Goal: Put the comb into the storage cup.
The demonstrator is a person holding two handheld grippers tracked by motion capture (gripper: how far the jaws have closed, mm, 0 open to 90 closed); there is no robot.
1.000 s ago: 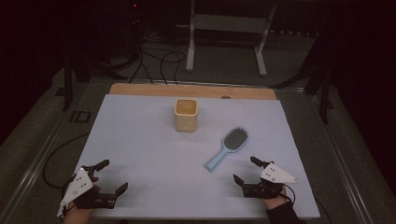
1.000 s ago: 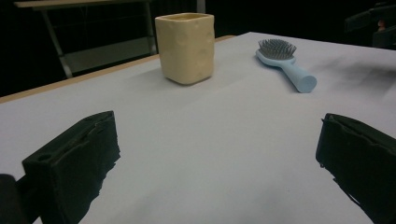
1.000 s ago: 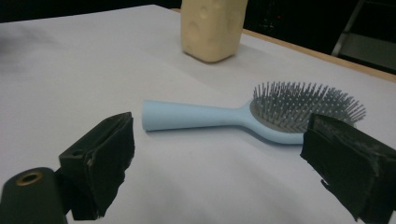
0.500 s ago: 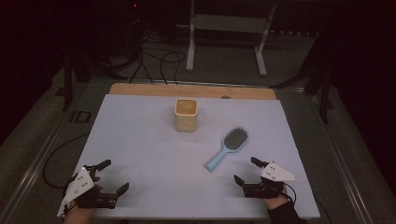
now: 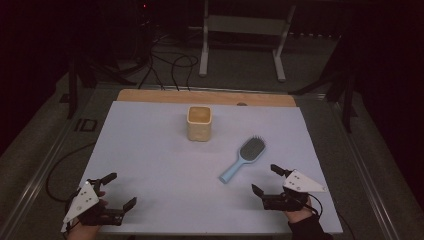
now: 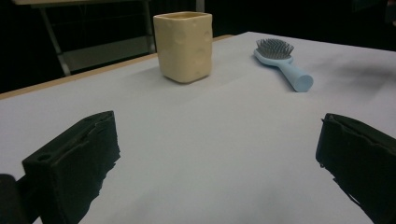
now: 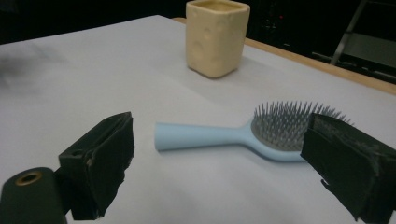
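Near rt hand-held gripper [image 5: 266,181], released: hairbrush [image 5: 243,158] diagonal, handle pointing near-left, bristles up.

one hairbrush [image 5: 243,158], one square cup [image 5: 199,123], two tongs: left [image 5: 119,190], right [image 5: 266,179].

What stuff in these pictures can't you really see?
- Inside of the cup: its own walls hide the bottom in the high view and both gripper views.
- Hairbrush head: the right jaw covers its far end in the right gripper view.
- Left gripper: the bottom edge cuts off the hand holding it in the high view.
- Room behind the table: too dark.
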